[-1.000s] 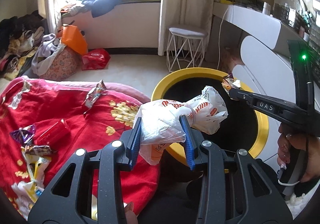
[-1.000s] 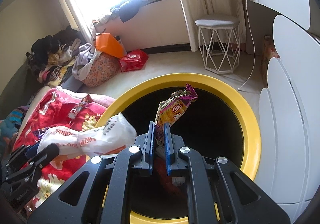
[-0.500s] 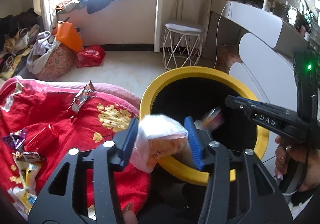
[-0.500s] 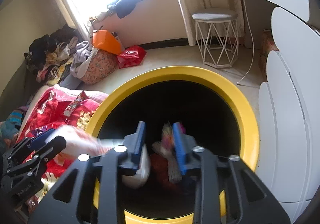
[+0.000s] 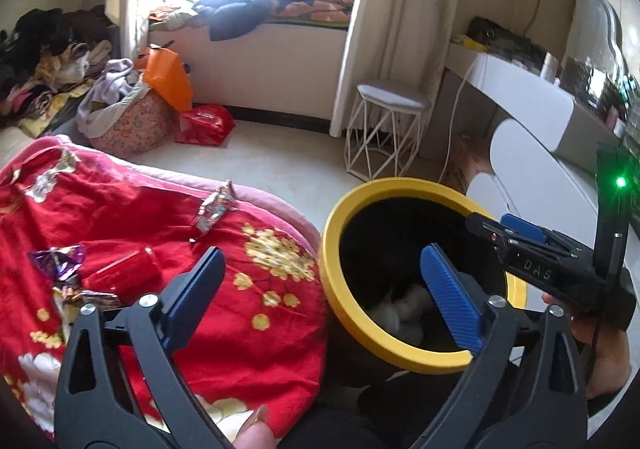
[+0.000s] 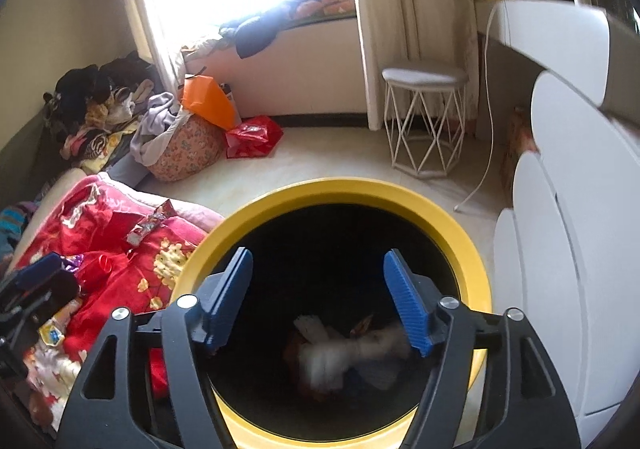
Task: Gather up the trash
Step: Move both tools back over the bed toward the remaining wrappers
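Change since earlier frames: white crumpled plastic bag (image 6: 320, 359) and snack wrapper have left both grippers and now lie inside the round yellow-rimmed black bin (image 6: 478, 261).
Left gripper (image 5: 320, 301): blue-padded jaws opening, spread wide, nothing between them.
Right gripper (image 6: 318, 299): blue-padded jaws opening, nothing between them, poised over the bin mouth.
Trash, look: bag pale, bunched, blurred; beside it a small orange-red wrapper scrap (image 6: 362, 325).
Trash still out: silver crinkled foil wrapper (image 5: 214, 209), purple foil wrapper (image 5: 60, 261) and flat red packet (image 5: 120, 275) on the red flowered blanket (image 5: 248, 329).
Left view only: person's hand (image 5: 604, 353) on the right gripper's handle; green light on it.
Right view only: bin's full floor and contents.
Bin contents: white bag, wrapper scraps, dark red item, details unclear.
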`<state>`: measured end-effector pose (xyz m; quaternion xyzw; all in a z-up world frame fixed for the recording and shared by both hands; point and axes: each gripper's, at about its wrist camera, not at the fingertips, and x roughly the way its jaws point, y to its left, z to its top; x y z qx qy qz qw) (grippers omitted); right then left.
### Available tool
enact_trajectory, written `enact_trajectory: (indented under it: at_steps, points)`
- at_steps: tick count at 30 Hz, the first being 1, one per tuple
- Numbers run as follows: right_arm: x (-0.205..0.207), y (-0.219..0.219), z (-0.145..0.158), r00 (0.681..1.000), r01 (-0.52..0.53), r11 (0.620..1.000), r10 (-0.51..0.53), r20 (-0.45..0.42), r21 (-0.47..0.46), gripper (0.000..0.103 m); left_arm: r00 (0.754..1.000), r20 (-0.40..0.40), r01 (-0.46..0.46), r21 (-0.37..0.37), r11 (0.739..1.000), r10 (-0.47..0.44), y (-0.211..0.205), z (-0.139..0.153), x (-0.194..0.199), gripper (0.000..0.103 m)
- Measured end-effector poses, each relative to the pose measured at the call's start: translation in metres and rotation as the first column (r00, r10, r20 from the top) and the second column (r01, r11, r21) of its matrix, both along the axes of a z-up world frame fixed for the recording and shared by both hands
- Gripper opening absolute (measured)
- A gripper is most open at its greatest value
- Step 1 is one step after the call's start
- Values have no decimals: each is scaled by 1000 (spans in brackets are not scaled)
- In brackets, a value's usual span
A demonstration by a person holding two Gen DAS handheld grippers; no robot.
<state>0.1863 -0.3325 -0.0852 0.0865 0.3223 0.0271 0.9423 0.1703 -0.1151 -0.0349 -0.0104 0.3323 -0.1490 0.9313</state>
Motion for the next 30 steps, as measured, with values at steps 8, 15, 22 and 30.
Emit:
enact_trajectory:
  at_steps: [8,15,22,30]
  points:
    - [-7,25,17,997,-52,998,54,48,-37,79,998,32,-49,-30,998,50,25,14,-11,92]
    - [-14,43,28,993,-90,995,93,76,-34,87,996,42,-81,-46,996,83,45,19,-19,92]
    - [-18,61,33,988,-127,991,131,81,-50,89,991,59,-118,-62,991,122,67,27,-27,92]
    - [-22,84,38,979,-184,981,188,83,-60,90,982,71,-170,-75,983,175,98,33,-34,92]
